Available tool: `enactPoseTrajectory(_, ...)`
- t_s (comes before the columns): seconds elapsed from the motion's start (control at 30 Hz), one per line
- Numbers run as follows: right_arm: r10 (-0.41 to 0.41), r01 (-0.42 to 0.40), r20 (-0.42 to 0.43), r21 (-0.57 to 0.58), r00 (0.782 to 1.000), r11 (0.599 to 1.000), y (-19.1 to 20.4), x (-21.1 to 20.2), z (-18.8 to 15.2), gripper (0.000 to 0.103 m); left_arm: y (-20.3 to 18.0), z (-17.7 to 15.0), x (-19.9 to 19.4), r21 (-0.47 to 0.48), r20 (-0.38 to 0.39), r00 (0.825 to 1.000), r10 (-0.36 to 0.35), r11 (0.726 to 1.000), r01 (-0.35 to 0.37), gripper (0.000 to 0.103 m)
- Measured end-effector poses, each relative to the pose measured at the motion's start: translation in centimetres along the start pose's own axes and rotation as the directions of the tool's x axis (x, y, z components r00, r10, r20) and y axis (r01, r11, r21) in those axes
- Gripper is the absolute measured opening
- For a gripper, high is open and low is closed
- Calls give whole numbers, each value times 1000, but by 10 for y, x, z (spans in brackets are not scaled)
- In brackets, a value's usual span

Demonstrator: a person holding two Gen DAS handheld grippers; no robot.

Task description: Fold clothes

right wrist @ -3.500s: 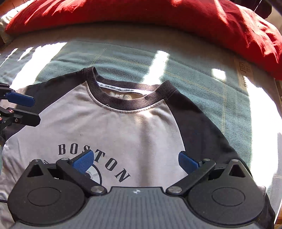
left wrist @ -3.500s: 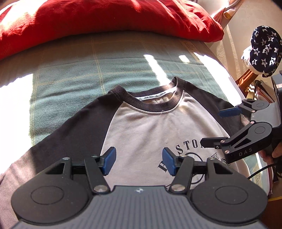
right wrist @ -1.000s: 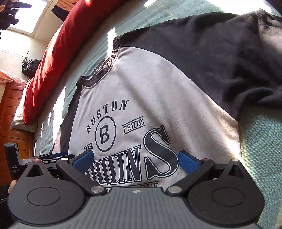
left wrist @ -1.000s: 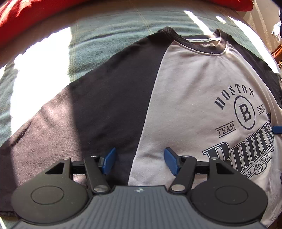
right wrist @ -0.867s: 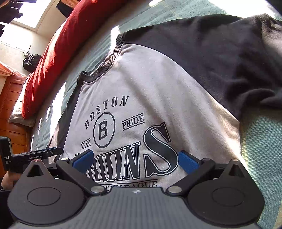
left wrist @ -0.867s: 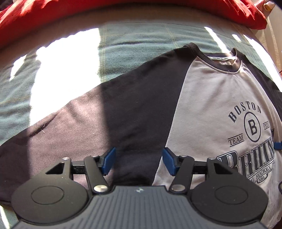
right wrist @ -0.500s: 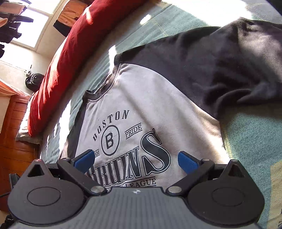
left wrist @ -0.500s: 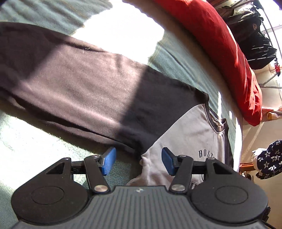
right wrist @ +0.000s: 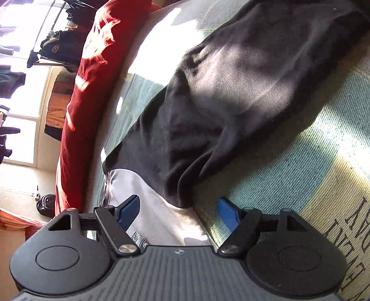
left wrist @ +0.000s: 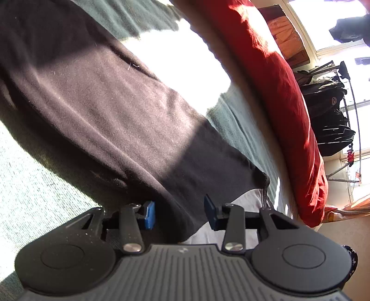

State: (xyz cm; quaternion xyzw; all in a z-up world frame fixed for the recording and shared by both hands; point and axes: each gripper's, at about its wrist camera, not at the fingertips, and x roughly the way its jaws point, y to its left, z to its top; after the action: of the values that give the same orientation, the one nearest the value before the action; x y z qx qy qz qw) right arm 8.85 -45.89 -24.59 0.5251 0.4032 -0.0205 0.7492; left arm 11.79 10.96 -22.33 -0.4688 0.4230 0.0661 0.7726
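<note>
One grey-and-black cotton shirt (left wrist: pixel 120 120) is lying on the green bed (right wrist: pixel 300 166); left gripper (left wrist: pixel 179 214) and right gripper (right wrist: pixel 179 211), two in all, are closing around its armpits, pads not yet pinching.

Hard sunlight from the window (left wrist: pixel 342 20) blows out patches of bedspread (left wrist: pixel 185 58) (deep shadows beside them), fisheye edges curving.

We see bare blanket (left wrist: pixel 41 192) at left of the left wrist frame and at right of the right one; the shirt (left wrist: pixel 120 120) and red pillow (left wrist: pixel 284 92) block the rest.
</note>
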Motion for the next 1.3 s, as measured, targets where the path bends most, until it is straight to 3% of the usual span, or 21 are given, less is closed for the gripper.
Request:
enactPoseTrajectory(0.07, -5, 6, 41, -13, 999, 1000, 2, 7, 8, 71, -3, 6, 0, 27, 6, 1000, 28, 999, -28, 16)
enactPoseTrajectory(0.1, -32, 34, 46, -36, 998, 999, 6, 11, 12, 56, -4, 8, 0, 44, 8, 999, 42, 998, -42, 13)
enactPoseTrajectory(0.13, -58, 61, 51, -60, 997, 996, 10, 14, 15, 34, -6, 10, 1, 58, 9, 999, 51, 997, -51, 13)
enactPoseTrajectory(0.2, -104, 110, 59, -119, 993, 987, 17, 17, 24, 9, -9, 14, -1, 88, 15, 998, 67, 994, -68, 13)
enactPoseTrajectory(0.4, -181, 219, 152, -290, 972, 932, 44, 3, 54, 8, -21, 35, 3, 197, 33, 993, 113, 973, -118, 12)
enactPoseTrajectory(0.57, -263, 273, 78, -360, 962, 892, 41, 14, 61, 12, -23, 33, 4, 227, -1, 991, 135, 965, -131, 11)
enactPoseTrajectory(0.77, -223, 219, 30, -354, 974, 909, 42, -13, 29, 25, -16, 3, -25, 211, -91, 992, 90, 975, -69, 25)
enactPoseTrajectory(0.83, -223, 204, -6, -380, 975, 902, 46, -16, 16, 29, -12, -11, -27, 198, -130, 990, 62, 980, -35, 35)
enactPoseTrajectory(0.97, -226, 177, -71, -420, 971, 890, 52, -14, -1, 32, -11, -41, -19, 231, -180, 982, 50, 973, -8, 43)
enactPoseTrajectory(1.07, -232, 164, -104, -443, 967, 881, 53, -9, -8, 33, -20, -54, -11, 298, -170, 984, 56, 955, -3, 34)
enactPoseTrajectory(1.1, -234, 161, -113, -449, 966, 879, 53, -8, -9, 33, -29, -57, -8, 348, -169, 983, 77, 937, -13, 10)
enactPoseTrajectory(1.13, -238, 160, -118, -457, 964, 875, 54, -7, -11, 33, -37, -60, -7, 407, -147, 982, 119, 912, -49, 2)
enactPoseTrajectory(1.17, -244, 162, -121, -465, 962, 870, 54, -6, -12, 33, -43, -60, -6, 444, -126, 981, 147, 893, -77, 2)
enactPoseTrajectory(1.3, -272, 177, -112, -520, 956, 836, 58, -10, -18, 33, -39, -47, -8, 431, -103, 980, 171, 896, -111, 3)
